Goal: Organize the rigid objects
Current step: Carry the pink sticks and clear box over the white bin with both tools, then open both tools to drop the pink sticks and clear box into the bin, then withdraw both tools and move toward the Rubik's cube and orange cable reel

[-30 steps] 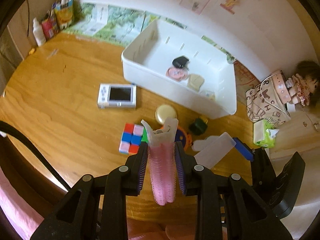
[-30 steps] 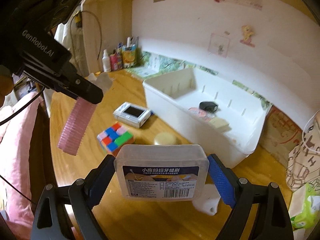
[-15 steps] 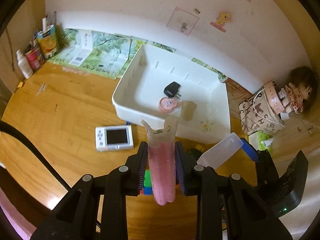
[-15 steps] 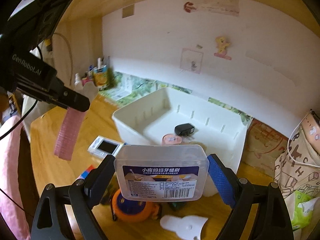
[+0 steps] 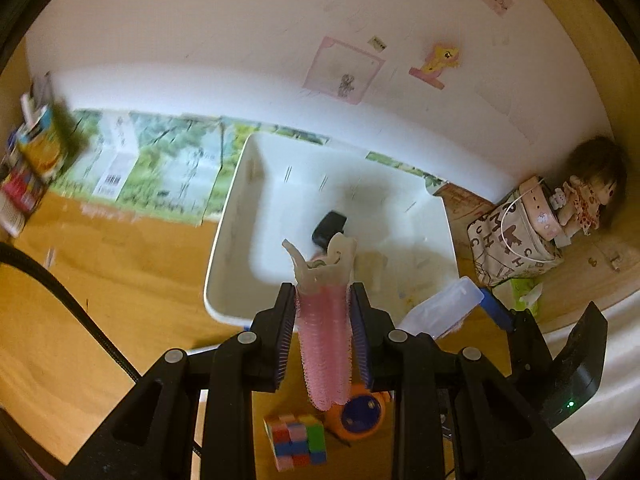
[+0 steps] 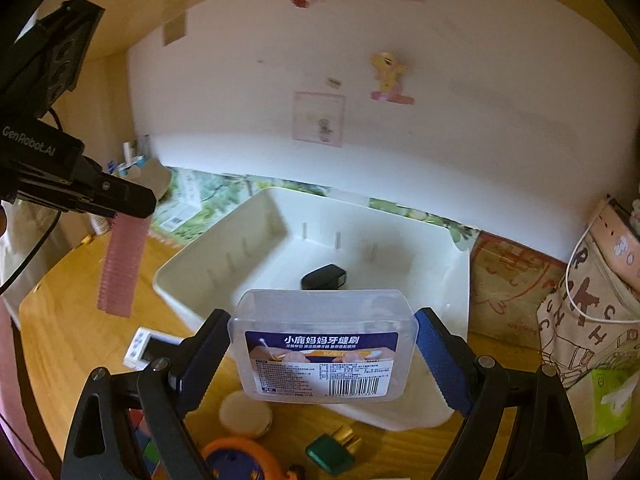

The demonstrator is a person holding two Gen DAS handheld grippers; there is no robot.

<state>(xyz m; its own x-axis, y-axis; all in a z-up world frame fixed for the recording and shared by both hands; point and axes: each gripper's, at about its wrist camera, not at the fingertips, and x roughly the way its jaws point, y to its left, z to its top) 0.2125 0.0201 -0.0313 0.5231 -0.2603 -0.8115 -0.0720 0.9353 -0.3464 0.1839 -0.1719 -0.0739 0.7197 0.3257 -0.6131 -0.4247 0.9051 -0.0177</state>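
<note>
My left gripper (image 5: 323, 300) is shut on a pink ribbed hair clip (image 5: 325, 344) with a white top, held in the air above the near edge of the white bin (image 5: 236, 208). The clip also shows in the right wrist view (image 6: 120, 268). My right gripper (image 6: 322, 344) is shut on a clear plastic box (image 6: 322, 344) with a blue label, held above the white bin's (image 6: 192, 264) near wall. A black charger (image 6: 324, 277) lies in the bin.
On the wooden table lie a colour cube (image 5: 296, 442), an orange round toy (image 5: 360, 416), a white handheld device (image 6: 146, 349), a beige round disc (image 6: 245, 414) and a green plug (image 6: 332, 450). A patterned bag (image 5: 516, 240) and a doll (image 5: 588, 192) stand at the right.
Both grippers have moved forward and up toward the bin with their objects still held. The loose items on the table now lie below and behind them.
</note>
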